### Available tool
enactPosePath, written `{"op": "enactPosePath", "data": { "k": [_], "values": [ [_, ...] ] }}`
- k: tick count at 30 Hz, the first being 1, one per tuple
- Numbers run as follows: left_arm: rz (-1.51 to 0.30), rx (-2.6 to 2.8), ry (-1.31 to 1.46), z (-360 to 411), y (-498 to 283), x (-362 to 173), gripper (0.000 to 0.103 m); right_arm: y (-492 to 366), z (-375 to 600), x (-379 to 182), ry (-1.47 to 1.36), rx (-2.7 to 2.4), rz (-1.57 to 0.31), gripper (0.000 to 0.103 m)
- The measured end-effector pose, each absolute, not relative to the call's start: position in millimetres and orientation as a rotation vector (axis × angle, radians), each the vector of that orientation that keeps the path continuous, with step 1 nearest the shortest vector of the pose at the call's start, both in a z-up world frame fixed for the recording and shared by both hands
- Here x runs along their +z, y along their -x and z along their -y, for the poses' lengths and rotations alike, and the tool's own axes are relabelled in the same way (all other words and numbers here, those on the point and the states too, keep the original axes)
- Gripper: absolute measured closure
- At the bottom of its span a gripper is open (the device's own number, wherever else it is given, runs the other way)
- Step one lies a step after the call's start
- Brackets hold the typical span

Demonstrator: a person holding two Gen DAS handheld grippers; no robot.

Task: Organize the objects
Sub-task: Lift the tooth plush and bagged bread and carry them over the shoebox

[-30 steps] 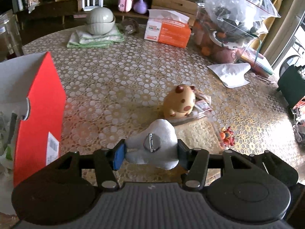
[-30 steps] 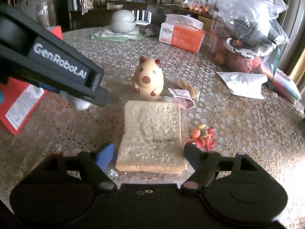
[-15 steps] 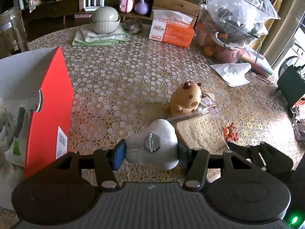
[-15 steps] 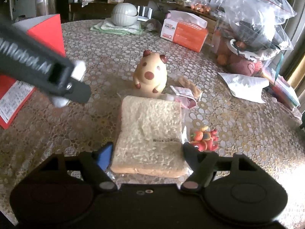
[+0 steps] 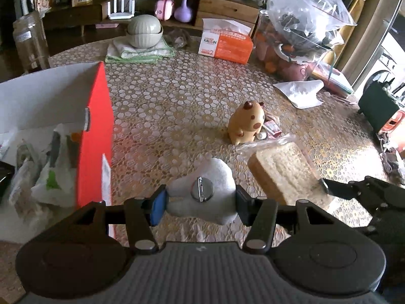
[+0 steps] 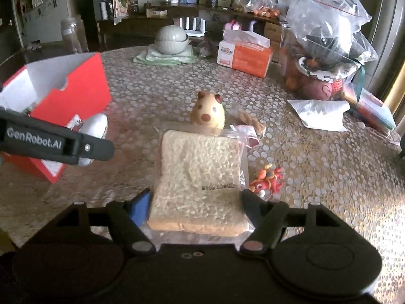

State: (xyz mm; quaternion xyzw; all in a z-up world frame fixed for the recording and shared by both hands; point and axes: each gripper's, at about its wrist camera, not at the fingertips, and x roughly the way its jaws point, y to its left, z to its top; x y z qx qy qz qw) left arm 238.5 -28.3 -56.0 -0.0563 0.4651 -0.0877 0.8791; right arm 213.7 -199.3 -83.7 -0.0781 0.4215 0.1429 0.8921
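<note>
Grey-white plush badge [image 5: 205, 190], pin clasp facing the cam, sits clamped between the left gripper [image 5: 201, 202] fingers, pads pressing both its flanks; jaws about half open around it, badge off the tabletop. Red open-top box [image 5: 95, 136] stands to the left of those fingers, its white inner wall showing and plastic-wrapped items inside. Ahead & right of the fingertips: tan pig figurine [image 5: 246, 122] upright on the table w/ small packets just behind it.

Right gripper [image 6: 196, 206] has the bagged bread slice [image 6: 200, 177] between its fingers, both pads against the slice's near edges, jaws wide. Slice is tilted, far edge raised, near edge low by the fingertips; clear bag flap sticks up past the far edge. In the left wrist view the slice is lifted off the patterned tablecloth [image 5: 177, 96]. Small red-orange toy [image 6: 265, 178] lies on the cloth just right of the right finger. Pig sits straight beyond the slice. Left gripper w/ badge shows to the left of the right fingers, in front of the red box.
</note>
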Motion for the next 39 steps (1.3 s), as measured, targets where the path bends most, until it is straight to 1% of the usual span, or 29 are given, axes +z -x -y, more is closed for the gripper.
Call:
{"op": "enactPosePath", "data": {
  "k": [12, 22, 39],
  "values": [
    [-0.907, -0.207, 0.093, -12.5, -189.8, -21.6, 0.048, -175.6, 171.3, -31.9, 0.151, 0.352, -0.823, 0.028],
    [-0.850, -0.180, 0.073, -68.1, -157.5, 5.4, 0.048, -153.9, 123.8, 4.3, 0.148, 0.421, -0.789, 0.028],
    [-0.831, -0.050, 0.079, -165.3, -147.3, 14.6, 0.048, -161.7, 23.9, 12.2, 0.220, 0.542, -0.767, 0.028]
  ]
}}
